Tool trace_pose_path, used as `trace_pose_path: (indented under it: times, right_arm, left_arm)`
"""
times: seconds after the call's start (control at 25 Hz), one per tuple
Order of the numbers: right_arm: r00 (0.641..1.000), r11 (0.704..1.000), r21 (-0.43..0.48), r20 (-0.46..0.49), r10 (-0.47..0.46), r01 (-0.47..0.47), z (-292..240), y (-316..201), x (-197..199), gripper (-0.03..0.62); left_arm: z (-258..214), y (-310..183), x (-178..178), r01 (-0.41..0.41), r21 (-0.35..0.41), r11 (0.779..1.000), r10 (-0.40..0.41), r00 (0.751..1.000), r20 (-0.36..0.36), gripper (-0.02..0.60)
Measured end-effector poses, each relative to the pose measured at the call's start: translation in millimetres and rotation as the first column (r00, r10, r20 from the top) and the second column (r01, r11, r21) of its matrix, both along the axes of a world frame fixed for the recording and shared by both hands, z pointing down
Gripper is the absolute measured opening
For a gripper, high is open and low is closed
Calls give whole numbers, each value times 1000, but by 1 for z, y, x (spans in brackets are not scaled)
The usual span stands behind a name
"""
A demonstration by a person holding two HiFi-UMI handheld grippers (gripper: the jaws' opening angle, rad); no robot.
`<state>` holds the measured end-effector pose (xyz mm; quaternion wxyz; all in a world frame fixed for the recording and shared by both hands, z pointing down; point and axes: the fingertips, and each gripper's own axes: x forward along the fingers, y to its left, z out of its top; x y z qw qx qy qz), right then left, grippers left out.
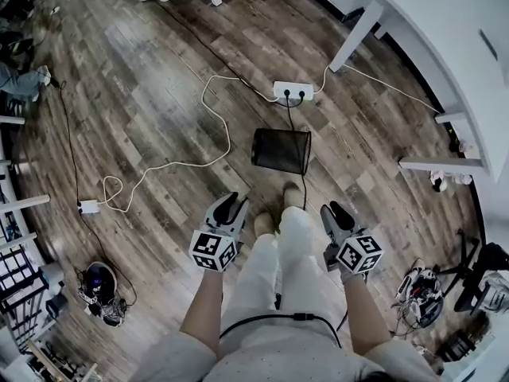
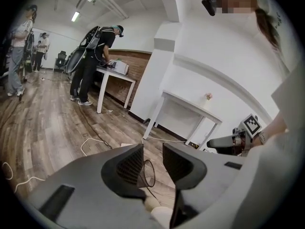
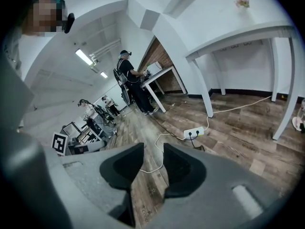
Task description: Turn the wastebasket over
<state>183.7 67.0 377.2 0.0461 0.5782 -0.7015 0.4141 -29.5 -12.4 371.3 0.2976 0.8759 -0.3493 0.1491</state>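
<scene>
In the head view, the black wire-mesh wastebasket (image 1: 281, 150) lies on its side on the brown plank wooden floor (image 1: 143, 102), just ahead of the person's feet in pale slippers (image 1: 293, 196). Its long axis runs roughly left to right across the picture. The left end shows a rounded rim, which I take for the mouth, though I cannot be sure. The left gripper (image 1: 229, 207) and right gripper (image 1: 337, 212) hang short of the wastebasket, one on each side of the legs, and neither touches it. A thin black cord (image 1: 289, 118) runs from the white power strip (image 1: 293, 91) down to the wastebasket and past it.

In the left gripper view, the left gripper (image 2: 152, 152) has its jaws spread. The wastebasket (image 2: 141, 175) shows small and far through the gap, with no pad on it.

In the right gripper view, the right gripper (image 3: 153, 152) is likewise spread and empty, with only floor and the power strip (image 3: 194, 133) beyond. The wastebasket is not clearly seen here.

The risks, as I judge them:
- A round, light wastebasket may roll away when nudged.
- A pinch on the thin mesh may slip.
- Lifting it could snag the cord and drag the power strip.
</scene>
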Motion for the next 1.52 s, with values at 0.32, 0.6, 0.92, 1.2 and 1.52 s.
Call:
trace_pose_path:
  times: [0.32, 0.6, 0.92, 1.2, 1.52]
  right_arm:
    - [998, 996, -77, 55, -41, 46, 75, -26, 25, 120]
    - [995, 989, -135, 83, -47, 58, 145, -47, 45, 120]
    - [998, 985, -173, 65, -14, 25, 229, -86, 64, 120]
    - [993, 975, -221, 102, 59, -35, 306, -113, 78, 134]
    - [983, 964, -258, 150, 107, -65, 384, -146, 85, 183]
  left_arm:
    - [55, -29, 15, 34, -67, 997, -33, 999, 29, 143]
    - [122, -58, 38, 16, -114, 993, -10, 999, 49, 153]
    - [193, -92, 76, -9, -127, 992, 14, 999, 40, 170]
    - [272, -119, 66, 68, -190, 979, -59, 997, 56, 193]
    - [349, -126, 76, 85, -239, 967, -72, 995, 64, 221]
